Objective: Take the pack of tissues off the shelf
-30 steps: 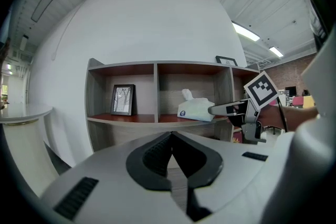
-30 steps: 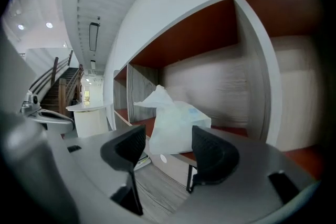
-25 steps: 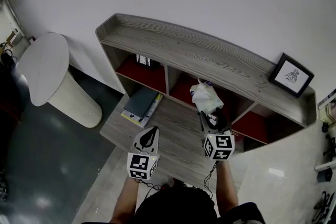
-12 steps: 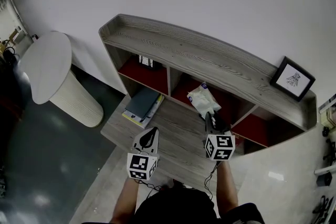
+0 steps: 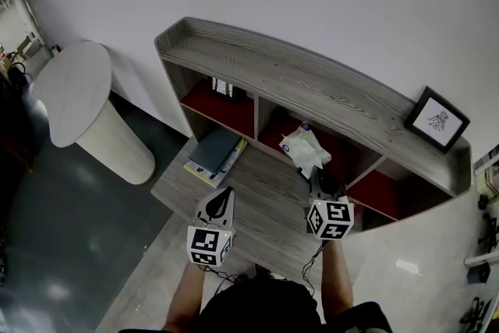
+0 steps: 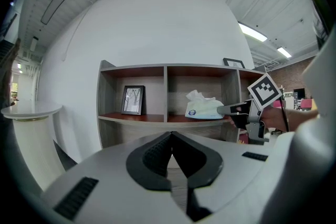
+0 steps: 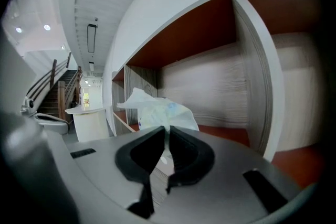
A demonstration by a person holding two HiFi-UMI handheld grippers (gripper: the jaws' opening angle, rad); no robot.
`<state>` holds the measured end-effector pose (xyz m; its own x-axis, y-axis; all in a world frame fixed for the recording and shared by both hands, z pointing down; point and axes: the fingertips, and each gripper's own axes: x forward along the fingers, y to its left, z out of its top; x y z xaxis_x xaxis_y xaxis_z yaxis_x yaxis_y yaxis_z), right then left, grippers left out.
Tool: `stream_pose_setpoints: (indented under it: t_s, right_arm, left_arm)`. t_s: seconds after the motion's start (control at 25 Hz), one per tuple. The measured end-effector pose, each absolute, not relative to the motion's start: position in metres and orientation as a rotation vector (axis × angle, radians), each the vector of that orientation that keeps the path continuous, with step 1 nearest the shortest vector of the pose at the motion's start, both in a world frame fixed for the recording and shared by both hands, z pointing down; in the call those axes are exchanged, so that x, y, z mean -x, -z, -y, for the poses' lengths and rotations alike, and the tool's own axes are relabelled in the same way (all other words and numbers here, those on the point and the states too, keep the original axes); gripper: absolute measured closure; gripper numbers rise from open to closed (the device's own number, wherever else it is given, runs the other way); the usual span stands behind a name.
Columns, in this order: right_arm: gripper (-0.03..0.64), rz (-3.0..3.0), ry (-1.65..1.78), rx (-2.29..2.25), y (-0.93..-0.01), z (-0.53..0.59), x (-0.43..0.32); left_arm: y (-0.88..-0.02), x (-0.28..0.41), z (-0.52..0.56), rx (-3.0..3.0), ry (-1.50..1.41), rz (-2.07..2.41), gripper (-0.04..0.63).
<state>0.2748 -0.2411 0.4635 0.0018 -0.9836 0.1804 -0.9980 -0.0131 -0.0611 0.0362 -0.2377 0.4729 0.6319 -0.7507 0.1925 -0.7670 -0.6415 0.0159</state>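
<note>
Right gripper [image 5: 316,175] jaws just closing, pinching white soft tissue pack [image 5: 304,148] in grey wooden shelf [image 5: 312,82], left gripper [image 5: 225,193] pressed together, empty.

Btm of tissue pack [image 7: 163,110] hidden behind right gripper [image 7: 167,128] (label too blurry to read)

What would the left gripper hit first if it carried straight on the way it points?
Likely the upright divider of the shelf, just beside the pack of tissues; nothing nearer shows ahead, though depth is unclear.
</note>
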Motion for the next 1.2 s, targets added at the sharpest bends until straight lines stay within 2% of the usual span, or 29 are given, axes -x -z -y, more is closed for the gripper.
stream_pose_setpoints:
  t_s: [0.48,1.2]
  right_arm:
    - [0.577,2.322,-0.134,-2.086,-0.420,0.232,-0.231]
    - [0.578,2.624,-0.161,-1.685,-0.439,0.243,-0.086]
  left_arm:
    - [-0.462,0.003,0.235,-2.699,-0.205,1.414,0.588]
    - [-0.473,0.110,0.209,-2.488,-0.228,1.716,0.588]
